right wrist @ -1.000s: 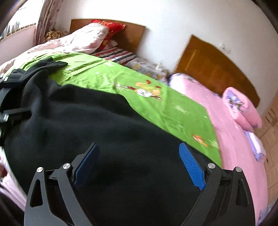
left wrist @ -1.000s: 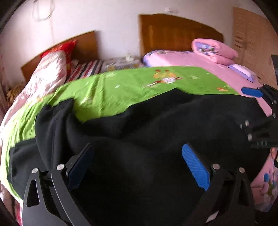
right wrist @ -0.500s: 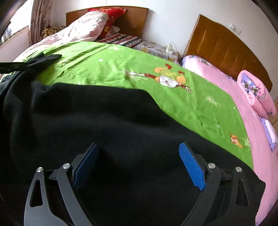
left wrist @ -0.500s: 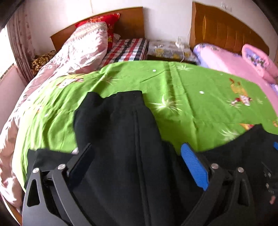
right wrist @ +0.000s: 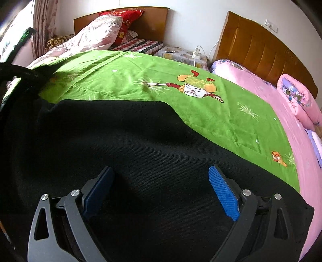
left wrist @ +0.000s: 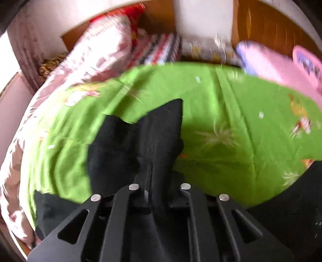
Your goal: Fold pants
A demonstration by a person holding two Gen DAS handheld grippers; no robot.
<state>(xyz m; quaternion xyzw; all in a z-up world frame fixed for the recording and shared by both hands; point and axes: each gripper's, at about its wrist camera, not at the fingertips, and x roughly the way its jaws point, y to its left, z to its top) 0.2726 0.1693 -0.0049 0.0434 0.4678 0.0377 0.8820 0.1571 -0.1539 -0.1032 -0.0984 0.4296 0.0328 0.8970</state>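
Black pants (right wrist: 128,153) lie on a green cartoon-print sheet (right wrist: 140,80) on the bed. In the left wrist view my left gripper (left wrist: 151,171) is shut on a fold of the black pants (left wrist: 140,137), and the leg ends stick up in front of it; the view is blurred. In the right wrist view my right gripper (right wrist: 161,187) is open, its blue pads (right wrist: 223,189) spread just above the flat pants. The left gripper's arm shows dark at the far left of the right wrist view (right wrist: 18,72).
A pink floral quilt (right wrist: 90,38) and a red pillow (right wrist: 124,18) lie at the headboard. A pink bed (right wrist: 301,161) with a rolled pink blanket (right wrist: 297,100) stands to the right. A nightstand (right wrist: 181,56) sits between the wooden headboards.
My left gripper has shut on the pants fabric and lifted it; half a second ago it was open over the cloth. My right gripper stays open and has lowered slightly.
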